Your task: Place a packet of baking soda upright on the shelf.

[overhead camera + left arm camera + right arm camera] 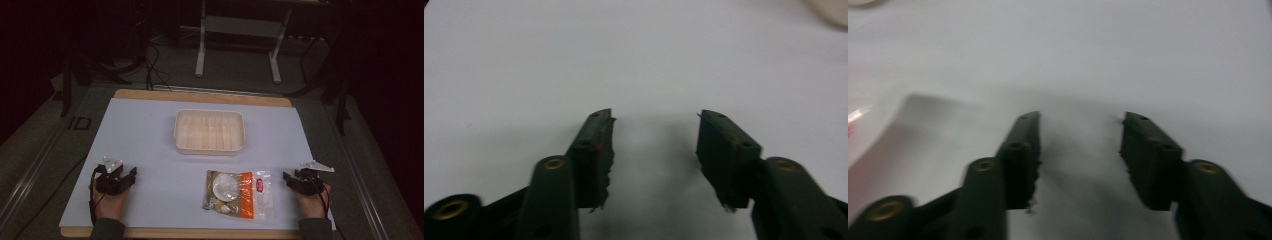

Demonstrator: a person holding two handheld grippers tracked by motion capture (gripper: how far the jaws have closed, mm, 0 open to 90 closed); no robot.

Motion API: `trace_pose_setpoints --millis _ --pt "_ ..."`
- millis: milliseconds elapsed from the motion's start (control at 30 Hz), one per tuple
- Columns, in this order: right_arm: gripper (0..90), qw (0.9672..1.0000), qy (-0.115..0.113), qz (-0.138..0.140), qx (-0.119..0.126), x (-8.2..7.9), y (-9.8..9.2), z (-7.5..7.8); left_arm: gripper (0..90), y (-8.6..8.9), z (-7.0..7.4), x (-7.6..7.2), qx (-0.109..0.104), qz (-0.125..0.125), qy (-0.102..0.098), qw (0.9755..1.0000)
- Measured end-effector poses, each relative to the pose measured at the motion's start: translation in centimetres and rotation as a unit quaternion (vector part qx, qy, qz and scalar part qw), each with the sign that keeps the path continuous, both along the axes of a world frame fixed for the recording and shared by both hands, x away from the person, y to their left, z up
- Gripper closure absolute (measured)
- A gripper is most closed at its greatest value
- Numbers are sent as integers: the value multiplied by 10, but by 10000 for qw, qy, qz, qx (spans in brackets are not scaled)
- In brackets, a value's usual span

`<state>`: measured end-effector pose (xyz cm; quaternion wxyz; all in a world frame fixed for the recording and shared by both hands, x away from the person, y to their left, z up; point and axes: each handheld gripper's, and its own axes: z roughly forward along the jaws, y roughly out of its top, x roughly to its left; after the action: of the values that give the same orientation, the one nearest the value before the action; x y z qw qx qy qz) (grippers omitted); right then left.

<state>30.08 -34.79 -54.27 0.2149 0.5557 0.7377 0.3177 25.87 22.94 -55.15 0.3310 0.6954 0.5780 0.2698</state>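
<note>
Nearest the camera, the packet (238, 194) lies flat near the counter's front edge, between the two grippers and nearer the right gripper (289, 179), touching neither. The right gripper's jaws gape, nothing between them; so do those of the left gripper (131, 173). One packet, one white tray (209, 131) behind it. The counter (145, 130) is pale; the room beyond is dark.
</note>
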Motion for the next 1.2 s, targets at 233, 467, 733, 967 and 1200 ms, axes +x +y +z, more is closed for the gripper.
trace_pose_setpoints --millis 233,467,733,967,1200 --pt "556 9995 -34 325 40 -5 6 8 562 -2 2 -9 12 -666 -258 9974" --pt "526 9987 -64 478 134 -13 4 17 555 1 1 -10 -117 -1020 -171 9946" --pt "509 9980 -67 588 202 -21 -2 23 555 1 1 -12 -21 -983 -201 9950" --pt "502 9974 -15 684 233 -23 -2 21 549 4 2 -11 -143 -824 -273 9961" --pt "497 9965 -14 811 225 -25 4 22 548 2 2 -9 -40 -868 -263 9959"
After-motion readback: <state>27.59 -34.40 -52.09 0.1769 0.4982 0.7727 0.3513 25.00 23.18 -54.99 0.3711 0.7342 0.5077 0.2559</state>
